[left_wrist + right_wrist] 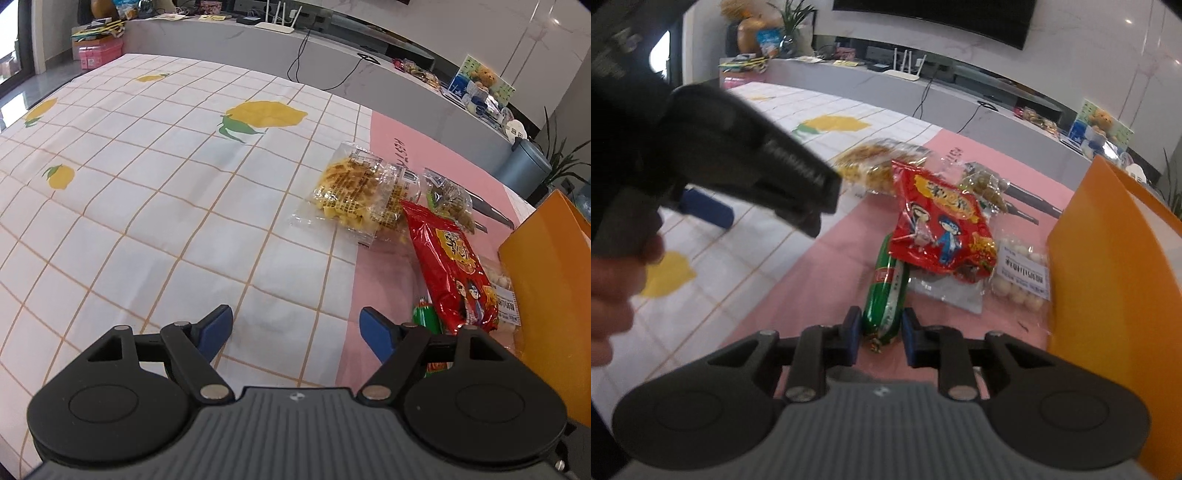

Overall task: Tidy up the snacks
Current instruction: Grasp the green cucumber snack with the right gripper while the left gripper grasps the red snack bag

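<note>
My right gripper (877, 334) has its jaws pinched on the near end of the green foil-wrapped sausage stick (886, 295), low centre of the right wrist view. The stick lies on the pink cloth (820, 266), and its far end is tucked under the red glossy snack bag w/ cartoon figures (938, 229).

To do this well, as I judge it: the grip sits right at the tail of the stick, so it may pivot or slip. I'd draw it back toward me first to clear the red bag, keeping it low, then lift. Yanking straight up would likely drag the red bag along. The orange open box (1108, 258) at the right edge looks like the drop spot, though that's a guess.

My left gripper (295, 328) hangs w/ jaws spread wide and nothing between them, over the white lemon-print checked cloth (147, 221).

View differences: the left wrist view shows only a sliver of the green stick (424, 317) beside the red bag (454, 266), and no grip at all. It does show the clear pack of yellow crinkled noodles (358, 195) fully. The right view alone shows the clear pack of white round candies (1023, 273) in full against the orange box, plus the person's hand (613, 288) on the left gripper's handle at the left edge.
</note>
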Demonstrator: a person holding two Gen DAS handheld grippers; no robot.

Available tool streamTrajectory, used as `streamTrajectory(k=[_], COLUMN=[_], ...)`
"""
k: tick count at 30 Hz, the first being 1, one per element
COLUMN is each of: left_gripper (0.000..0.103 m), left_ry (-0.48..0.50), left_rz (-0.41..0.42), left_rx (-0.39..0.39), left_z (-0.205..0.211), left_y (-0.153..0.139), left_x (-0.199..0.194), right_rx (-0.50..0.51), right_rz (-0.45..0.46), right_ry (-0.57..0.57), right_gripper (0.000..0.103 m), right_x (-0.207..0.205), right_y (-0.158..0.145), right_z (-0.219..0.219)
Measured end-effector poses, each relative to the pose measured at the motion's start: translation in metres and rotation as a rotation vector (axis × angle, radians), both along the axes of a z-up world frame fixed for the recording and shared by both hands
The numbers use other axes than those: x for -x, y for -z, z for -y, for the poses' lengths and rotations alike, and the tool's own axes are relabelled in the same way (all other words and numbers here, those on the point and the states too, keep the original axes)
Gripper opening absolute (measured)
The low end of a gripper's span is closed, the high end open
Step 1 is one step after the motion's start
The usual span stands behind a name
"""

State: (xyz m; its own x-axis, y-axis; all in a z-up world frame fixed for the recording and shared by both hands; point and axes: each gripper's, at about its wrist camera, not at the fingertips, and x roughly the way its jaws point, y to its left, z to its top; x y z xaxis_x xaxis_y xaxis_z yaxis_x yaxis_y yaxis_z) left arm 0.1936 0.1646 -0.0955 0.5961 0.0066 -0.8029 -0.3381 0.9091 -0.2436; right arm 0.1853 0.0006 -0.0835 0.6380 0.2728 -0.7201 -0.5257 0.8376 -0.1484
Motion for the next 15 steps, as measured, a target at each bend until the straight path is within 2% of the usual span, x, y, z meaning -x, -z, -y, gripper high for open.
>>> streamTrajectory(k=[2,3,7,14,15], left_gripper=[0.091,0.091,0.09,0.091,0.091], left_ry=[0.004,0.008,0.007,-0.004,-0.005], left_rz=[-0.005,-0.006,-0.001,0.016,0.017], left_rx=[-0.001,0.0,0.018,0.034,0.029], left_z=[0.001,0.001,-0.003,-0.007,-0.006], left_y=[0.0,0.0,0.0,0.001,0.001], left_x=[0.0,0.0,-0.001,-0.005,-0.005], right_rx=[-0.005,-0.007,-0.043,-0.148,-0.14], right_rz=[0.006,0.011,0.014,-0.02,-0.012], right_ry=[0.006,0.014,0.048,0.108,0.101], right_gripper=[0.027,0.034,0.036,0.034,0.023], right_x=[0.0,-0.001,-0.01,-0.025,-0.024], right_y=[0.001,0.001,0.004,0.008,0.008], right_z=[0.0,-0.001,-0.006,-0.001,-0.002])
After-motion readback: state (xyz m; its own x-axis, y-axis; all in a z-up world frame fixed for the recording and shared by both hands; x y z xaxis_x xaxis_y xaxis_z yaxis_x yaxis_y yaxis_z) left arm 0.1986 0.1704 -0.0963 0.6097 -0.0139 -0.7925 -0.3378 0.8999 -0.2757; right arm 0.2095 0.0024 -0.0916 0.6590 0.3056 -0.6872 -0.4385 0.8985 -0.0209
